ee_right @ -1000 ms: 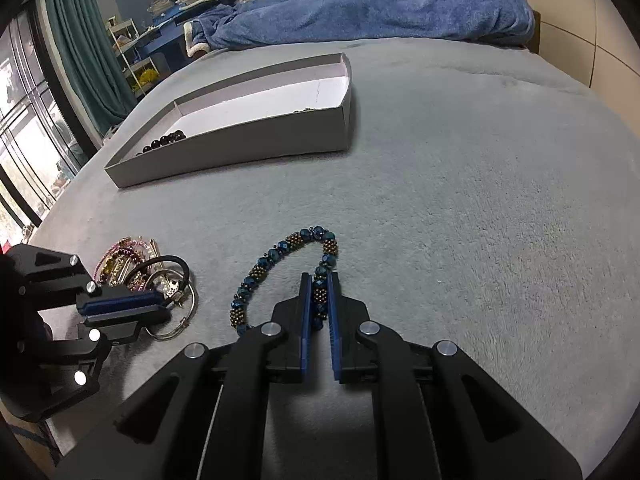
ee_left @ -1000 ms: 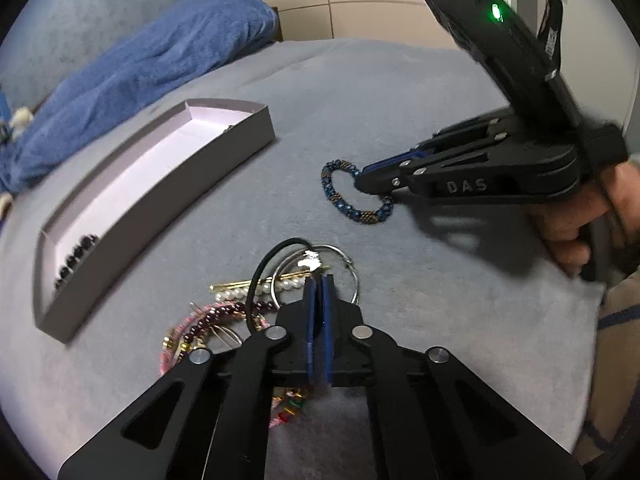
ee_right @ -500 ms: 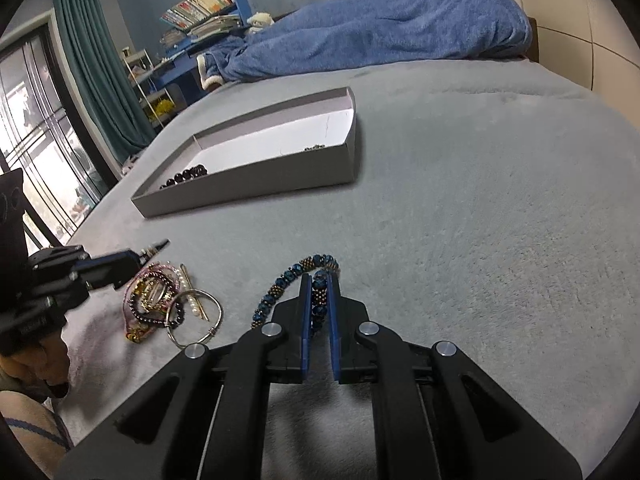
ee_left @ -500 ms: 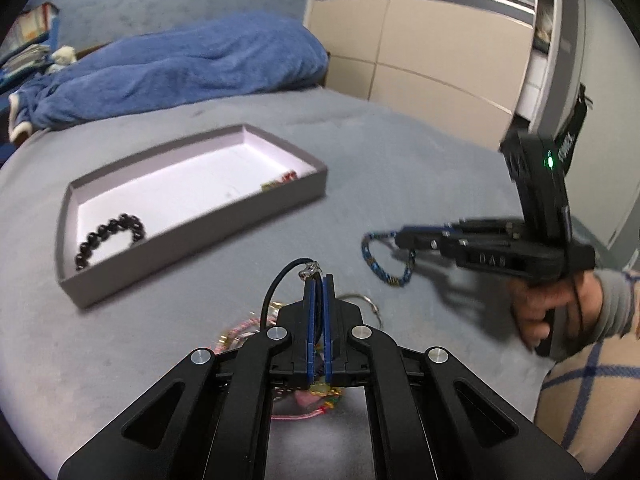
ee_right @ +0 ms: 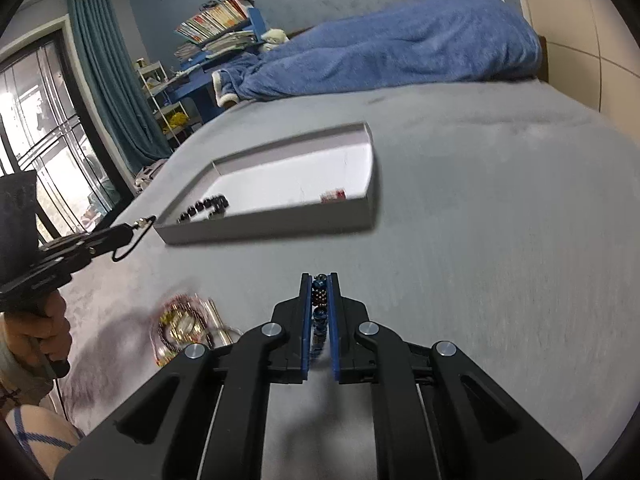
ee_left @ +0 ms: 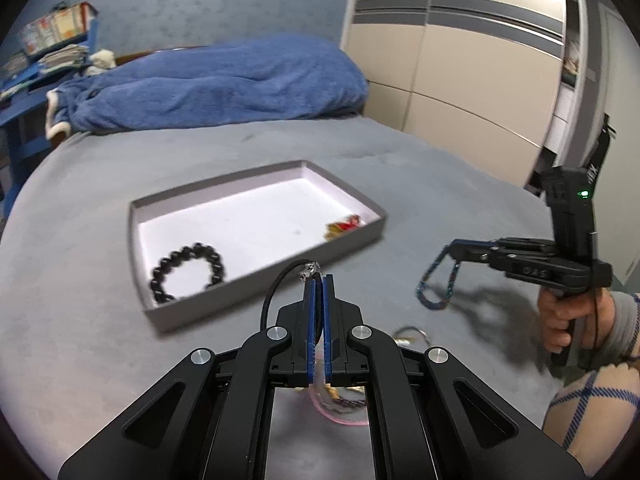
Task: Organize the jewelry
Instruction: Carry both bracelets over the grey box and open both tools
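2 pieces are being carried at once above the grey bed [ee_left: 400, 152]. The left gripper [ee_left: 318, 280] is clenching a black cord bracelet [ee_left: 276, 284]; the right gripper [ee_right: 320, 280] is grasping a blue beaded bracelet [ee_left: 436, 284]. Next, each likely needs moving over the grey tray [ee_left: 360, 196], lying far and centre, before the jaws release.

No legible text or labels
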A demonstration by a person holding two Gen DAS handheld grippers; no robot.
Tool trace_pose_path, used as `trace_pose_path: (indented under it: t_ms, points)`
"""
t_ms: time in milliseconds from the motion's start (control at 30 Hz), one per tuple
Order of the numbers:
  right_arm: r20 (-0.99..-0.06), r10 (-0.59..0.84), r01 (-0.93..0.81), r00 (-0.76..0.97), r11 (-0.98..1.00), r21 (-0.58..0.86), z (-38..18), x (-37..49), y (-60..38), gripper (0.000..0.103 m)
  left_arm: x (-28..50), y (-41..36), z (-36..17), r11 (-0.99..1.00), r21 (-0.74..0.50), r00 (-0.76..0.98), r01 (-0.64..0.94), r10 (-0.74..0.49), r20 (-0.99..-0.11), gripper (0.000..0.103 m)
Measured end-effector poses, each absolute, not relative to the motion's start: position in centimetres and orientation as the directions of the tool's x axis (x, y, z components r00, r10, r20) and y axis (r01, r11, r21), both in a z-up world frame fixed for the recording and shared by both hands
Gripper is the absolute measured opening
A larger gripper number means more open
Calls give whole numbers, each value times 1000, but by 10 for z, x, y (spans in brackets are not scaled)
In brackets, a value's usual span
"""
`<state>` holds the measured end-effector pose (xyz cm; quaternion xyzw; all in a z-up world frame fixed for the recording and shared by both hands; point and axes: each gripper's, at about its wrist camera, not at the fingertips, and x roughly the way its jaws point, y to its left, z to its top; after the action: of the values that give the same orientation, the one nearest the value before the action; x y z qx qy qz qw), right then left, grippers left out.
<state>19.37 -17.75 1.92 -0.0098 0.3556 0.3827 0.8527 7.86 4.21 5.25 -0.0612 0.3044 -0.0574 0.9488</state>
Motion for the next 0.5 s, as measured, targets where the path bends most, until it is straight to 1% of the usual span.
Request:
trace_pose_path:
  t_ms: [267, 500]
  points:
    - [-587, 657, -680, 473, 696, 231, 49, 211, -155, 7, 98, 62, 58, 989, -147, 815, -7, -80, -573, 4]
    - [-548, 685, -722, 480, 663, 196, 89, 233, -113, 7, 137, 68, 62, 990, -128, 811, -61, -25, -584, 4]
